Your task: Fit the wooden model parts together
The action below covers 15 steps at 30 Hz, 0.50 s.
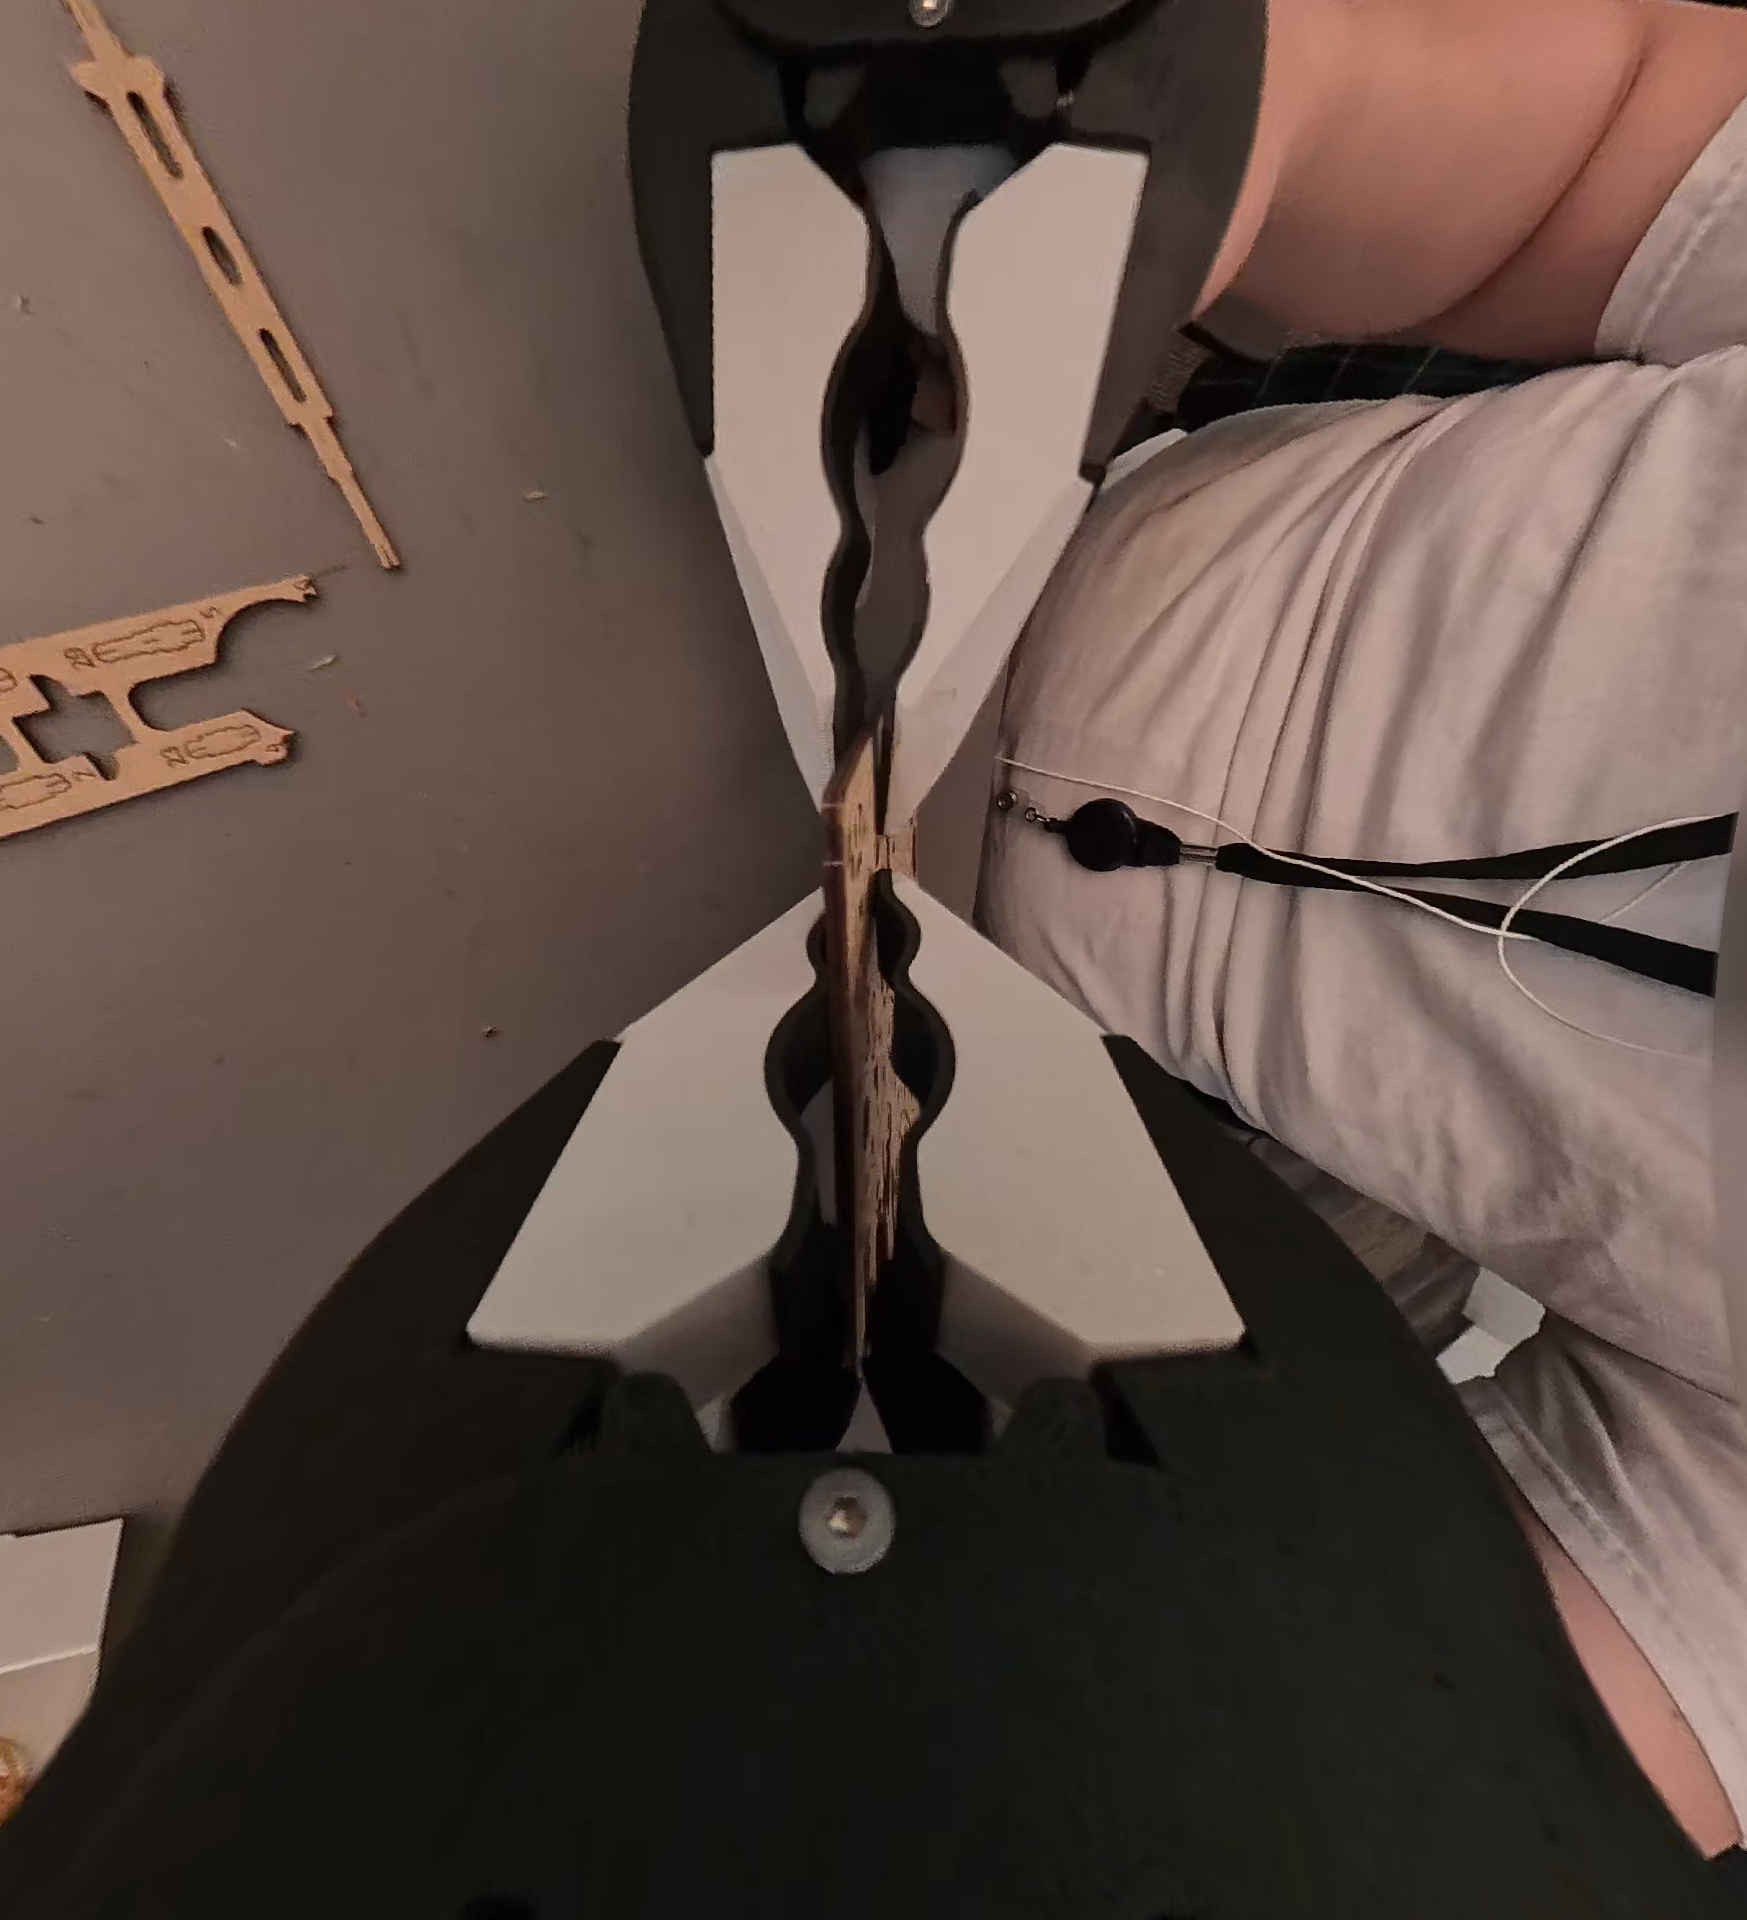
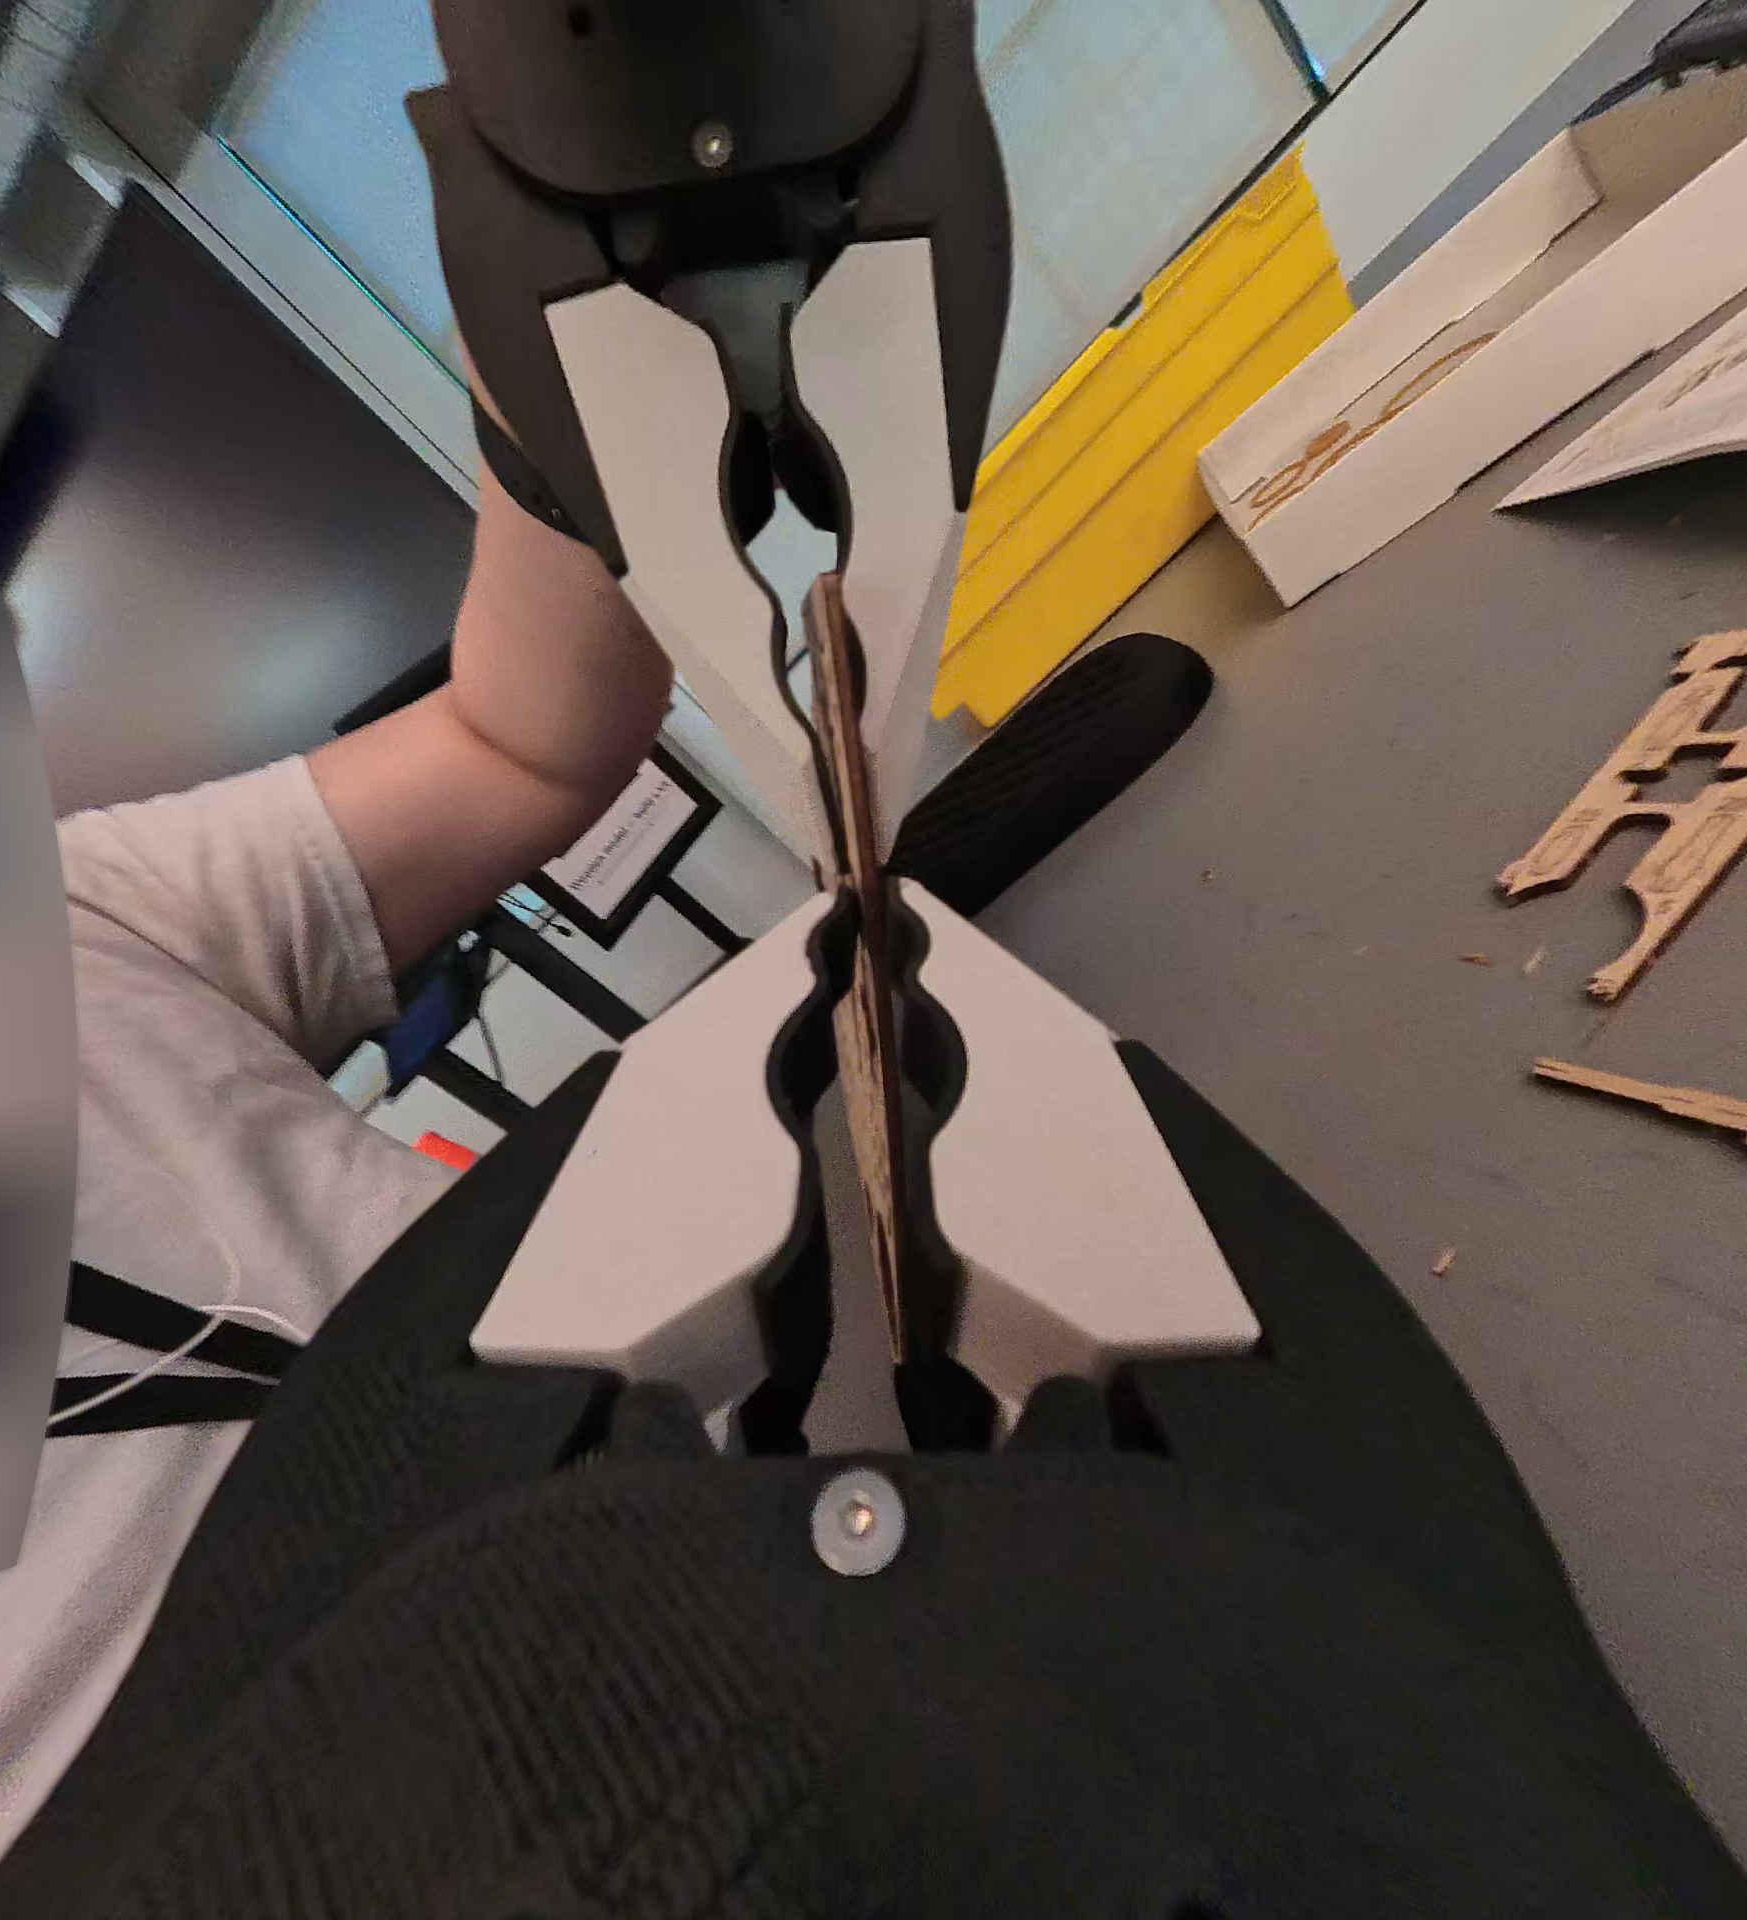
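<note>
My left gripper [image 1: 853,906] is shut on a thin dark-grained wooden part [image 1: 864,1039], seen edge-on and held above the grey table [image 1: 433,416]. My right gripper [image 1: 864,743] comes in from the top of the left wrist view, tip to tip with the left. In the right wrist view my right gripper [image 2: 864,896] is shut on the wooden part [image 2: 867,1091], which runs on into the left gripper [image 2: 823,847] opposite. A small tab [image 1: 902,842] sticks out sideways between the tips. I cannot tell whether the wood is one part or two joined.
A long slotted wooden strip [image 1: 225,281] and a flat wooden frame part [image 1: 90,727] lie loose on the table; both also show in the right wrist view, the strip [image 2: 1700,1117] and the frame part [image 2: 1679,790]. A white box [image 2: 1420,395], a yellow bin [image 2: 1139,468] and a black ribbed object [image 2: 1045,769] stand beyond. A person's torso [image 1: 1368,727] is close by. Left and right tips are no more than a few centimetres apart.
</note>
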### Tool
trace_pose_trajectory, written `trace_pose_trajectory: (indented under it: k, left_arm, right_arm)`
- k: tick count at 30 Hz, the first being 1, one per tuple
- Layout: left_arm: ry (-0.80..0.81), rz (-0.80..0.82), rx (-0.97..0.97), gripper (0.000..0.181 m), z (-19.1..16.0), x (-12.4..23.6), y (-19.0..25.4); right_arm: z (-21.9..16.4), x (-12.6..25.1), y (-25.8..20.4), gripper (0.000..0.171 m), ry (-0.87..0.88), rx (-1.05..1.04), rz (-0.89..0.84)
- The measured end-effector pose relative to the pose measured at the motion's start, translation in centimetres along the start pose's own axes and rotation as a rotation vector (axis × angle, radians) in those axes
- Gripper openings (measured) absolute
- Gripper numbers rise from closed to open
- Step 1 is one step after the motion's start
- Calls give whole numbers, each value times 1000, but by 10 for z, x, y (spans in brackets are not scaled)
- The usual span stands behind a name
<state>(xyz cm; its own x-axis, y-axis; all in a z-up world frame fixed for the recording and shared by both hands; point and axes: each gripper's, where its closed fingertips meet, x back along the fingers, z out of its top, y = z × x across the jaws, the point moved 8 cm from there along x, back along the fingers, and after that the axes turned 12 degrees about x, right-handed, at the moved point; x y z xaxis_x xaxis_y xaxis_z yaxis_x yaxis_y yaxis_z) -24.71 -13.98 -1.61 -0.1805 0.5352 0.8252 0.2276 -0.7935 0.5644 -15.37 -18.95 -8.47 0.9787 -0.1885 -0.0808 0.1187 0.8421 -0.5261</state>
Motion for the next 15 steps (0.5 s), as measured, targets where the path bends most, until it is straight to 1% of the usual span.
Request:
trace_pose_trajectory:
  k: [3, 6, 15]
  left_arm:
    - [18, -13, 48, 1, 0, -1, -4]
    - [42, -30, 97, 1, -2, -3, -9]
    - [63, -21, 161, 2, -5, -6, -18]
  right_arm:
    - [0, 0, 0, 5, -30, 62, -60]
    - [-1, 0, 3, 5, -41, 44, -79]
    - [-3, -6, -1, 9, -86, 176, -262]
